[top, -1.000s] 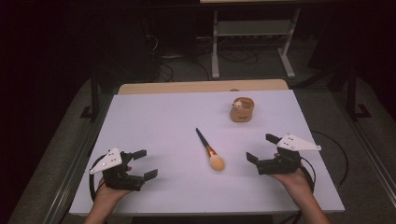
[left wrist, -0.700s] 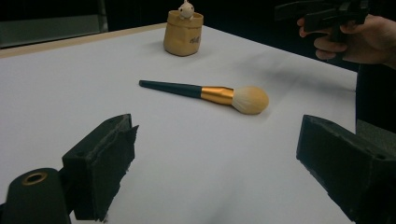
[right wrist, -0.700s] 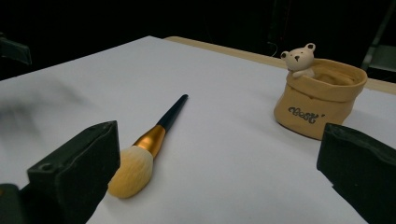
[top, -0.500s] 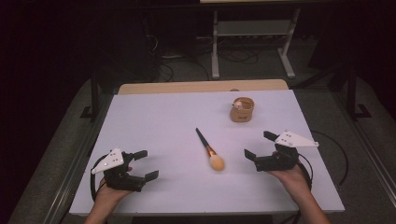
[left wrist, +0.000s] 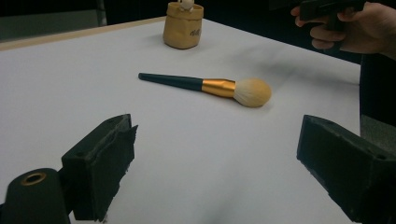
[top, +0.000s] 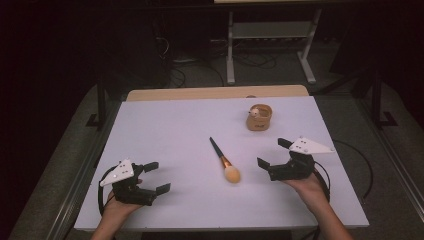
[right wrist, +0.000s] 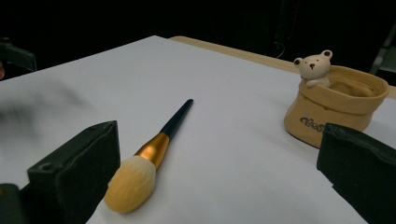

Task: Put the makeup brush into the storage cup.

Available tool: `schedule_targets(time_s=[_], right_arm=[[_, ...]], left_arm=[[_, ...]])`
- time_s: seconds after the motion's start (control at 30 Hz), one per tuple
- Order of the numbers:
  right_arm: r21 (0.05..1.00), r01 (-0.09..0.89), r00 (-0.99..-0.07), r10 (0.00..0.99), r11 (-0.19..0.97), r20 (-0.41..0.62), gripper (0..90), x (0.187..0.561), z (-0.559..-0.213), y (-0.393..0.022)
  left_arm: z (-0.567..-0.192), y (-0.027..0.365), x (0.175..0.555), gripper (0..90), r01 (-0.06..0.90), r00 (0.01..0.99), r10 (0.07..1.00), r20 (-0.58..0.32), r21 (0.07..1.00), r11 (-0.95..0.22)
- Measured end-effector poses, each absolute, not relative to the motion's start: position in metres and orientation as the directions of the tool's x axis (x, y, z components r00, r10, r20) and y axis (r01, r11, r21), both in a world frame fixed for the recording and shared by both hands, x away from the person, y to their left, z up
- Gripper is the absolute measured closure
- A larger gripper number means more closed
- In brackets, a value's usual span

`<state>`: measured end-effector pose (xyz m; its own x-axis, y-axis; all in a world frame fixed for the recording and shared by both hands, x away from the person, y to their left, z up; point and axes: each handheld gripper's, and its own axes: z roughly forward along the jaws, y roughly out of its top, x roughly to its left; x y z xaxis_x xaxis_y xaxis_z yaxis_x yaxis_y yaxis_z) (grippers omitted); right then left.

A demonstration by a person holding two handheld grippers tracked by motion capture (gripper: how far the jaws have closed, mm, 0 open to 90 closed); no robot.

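- High view: a makeup brush [top: 223,161] lies flat near the middle of the white table [top: 170,130], its dark handle pointing away from the person and its pale bristle head towards the near edge. The right gripper [top: 274,156], held in the person's right hand [top: 305,186], sits just to the right of the bristle head, jaws spread wide with nothing between them. The left gripper [top: 156,176] rests near the front left corner in the left hand [top: 117,207], well apart from the brush, jaws likewise wide and empty. A tan pot with a small bear figure [top: 259,117] stands farther back, to the right of the brush handle.
- Left gripper view: the two black jaws stand far apart over bare table. The brush [left wrist: 210,86] lies crosswise beyond them, with the pot [left wrist: 183,25] behind it and the other hand [left wrist: 350,28] at the upper right.
- Right gripper view: the jaws gape wide and hold nothing. The bristle head of the brush [right wrist: 147,165] lies close by the left jaw, untouched as far as can be seen, and the pot [right wrist: 337,105] stands just behind the right jaw.
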<state>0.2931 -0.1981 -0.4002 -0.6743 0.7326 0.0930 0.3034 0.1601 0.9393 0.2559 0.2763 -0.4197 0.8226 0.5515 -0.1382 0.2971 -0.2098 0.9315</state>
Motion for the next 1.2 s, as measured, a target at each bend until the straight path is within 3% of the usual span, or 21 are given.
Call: schedule_targets(time_s=[1.2], right_arm=[[0.937,0.292,-0.713,0.696,0.192,0.08,0.0,0.315,-0.393,-0.168]], left_arm=[[-0.421,0.274,0.257,10.8,0.301,0.826,0.542,-0.154,0.933,-0.195]])
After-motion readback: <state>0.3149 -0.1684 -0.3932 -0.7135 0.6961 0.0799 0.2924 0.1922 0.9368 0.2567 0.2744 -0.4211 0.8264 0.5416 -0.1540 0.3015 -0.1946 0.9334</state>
